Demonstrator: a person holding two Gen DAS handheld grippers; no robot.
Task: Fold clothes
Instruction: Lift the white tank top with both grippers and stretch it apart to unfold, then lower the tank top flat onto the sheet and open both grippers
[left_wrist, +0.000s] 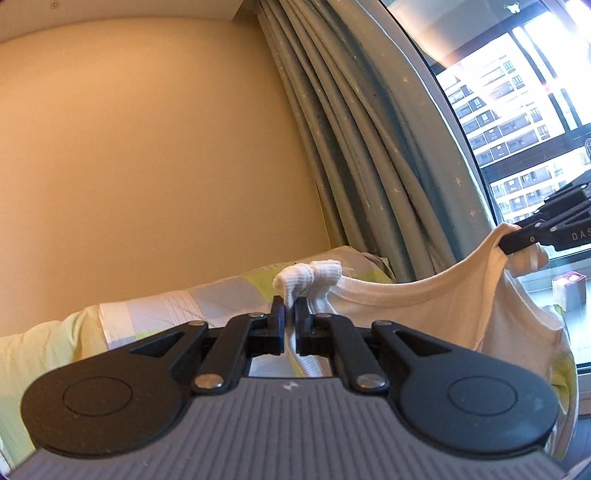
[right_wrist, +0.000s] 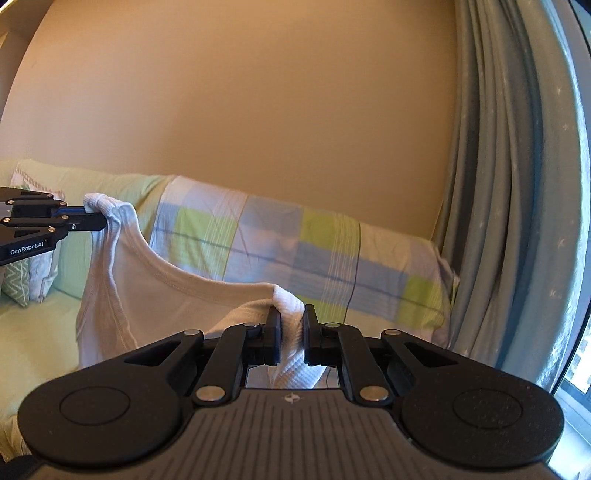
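A white ribbed sleeveless top (left_wrist: 417, 299) hangs in the air between my two grippers, its neckline sagging between them. My left gripper (left_wrist: 290, 308) is shut on one shoulder strap, which bunches above the fingers. It also shows at the left of the right wrist view (right_wrist: 99, 218). My right gripper (right_wrist: 290, 317) is shut on the other shoulder strap. It also shows at the right edge of the left wrist view (left_wrist: 508, 243). The body of the top (right_wrist: 110, 306) hangs down below; its lower part is hidden.
A bed with a pale green sheet (right_wrist: 33, 332) lies below. A checked green, blue and white quilt (right_wrist: 280, 243) lies along the beige wall. Patterned pillows (right_wrist: 26, 280) sit at the left. Grey-blue curtains (left_wrist: 354, 147) and a window (left_wrist: 524, 122) are at the right.
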